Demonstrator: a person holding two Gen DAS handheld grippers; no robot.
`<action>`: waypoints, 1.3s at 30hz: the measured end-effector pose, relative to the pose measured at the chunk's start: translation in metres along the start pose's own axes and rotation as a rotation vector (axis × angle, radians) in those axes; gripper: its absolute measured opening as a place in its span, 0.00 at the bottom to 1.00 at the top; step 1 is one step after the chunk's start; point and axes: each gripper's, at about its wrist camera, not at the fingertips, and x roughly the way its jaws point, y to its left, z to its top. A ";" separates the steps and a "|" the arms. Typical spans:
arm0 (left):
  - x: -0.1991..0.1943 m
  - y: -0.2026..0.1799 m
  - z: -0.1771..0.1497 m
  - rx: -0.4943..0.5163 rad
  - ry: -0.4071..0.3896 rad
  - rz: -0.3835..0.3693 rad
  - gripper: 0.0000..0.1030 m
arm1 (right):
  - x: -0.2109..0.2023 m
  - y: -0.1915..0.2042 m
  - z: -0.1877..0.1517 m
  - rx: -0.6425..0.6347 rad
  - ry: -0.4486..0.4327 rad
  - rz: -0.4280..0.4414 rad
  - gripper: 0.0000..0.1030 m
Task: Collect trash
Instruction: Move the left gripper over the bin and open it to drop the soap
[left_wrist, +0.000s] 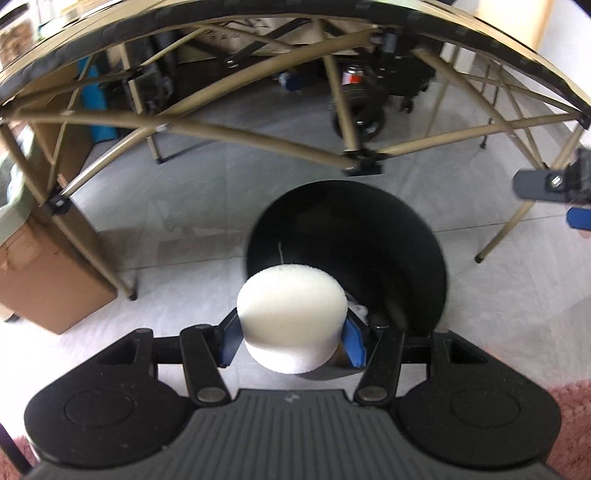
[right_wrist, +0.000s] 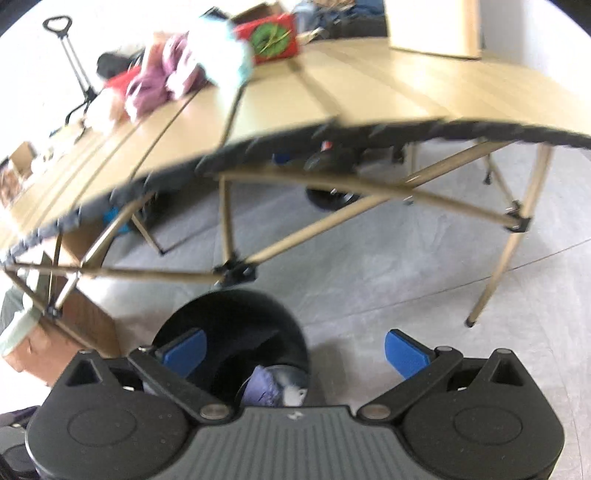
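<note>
Left gripper (left_wrist: 291, 341) jaws pinching white foam disc (left_wrist: 291, 314) above black bin (left_wrist: 406, 229); right gripper (right_wrist: 295, 350) jaws spread; no legible writing.

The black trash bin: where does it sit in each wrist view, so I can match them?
Left wrist: black trash bin at centre, just beyond the left gripper holding a white foam puck.
Right wrist: bottom, left of centre, behind the open right gripper.
Shared landmark: the folding table's black leg joint just beyond the bin.
</note>
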 end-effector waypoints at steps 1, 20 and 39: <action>0.002 -0.006 0.002 0.006 0.002 -0.004 0.55 | -0.007 -0.007 0.002 0.013 -0.013 -0.002 1.00; 0.050 -0.069 0.045 -0.005 0.085 0.015 0.55 | -0.053 -0.088 0.016 0.198 -0.116 -0.073 1.00; 0.088 -0.072 0.044 -0.077 0.192 0.025 0.55 | -0.018 -0.064 0.008 0.132 -0.049 -0.093 1.00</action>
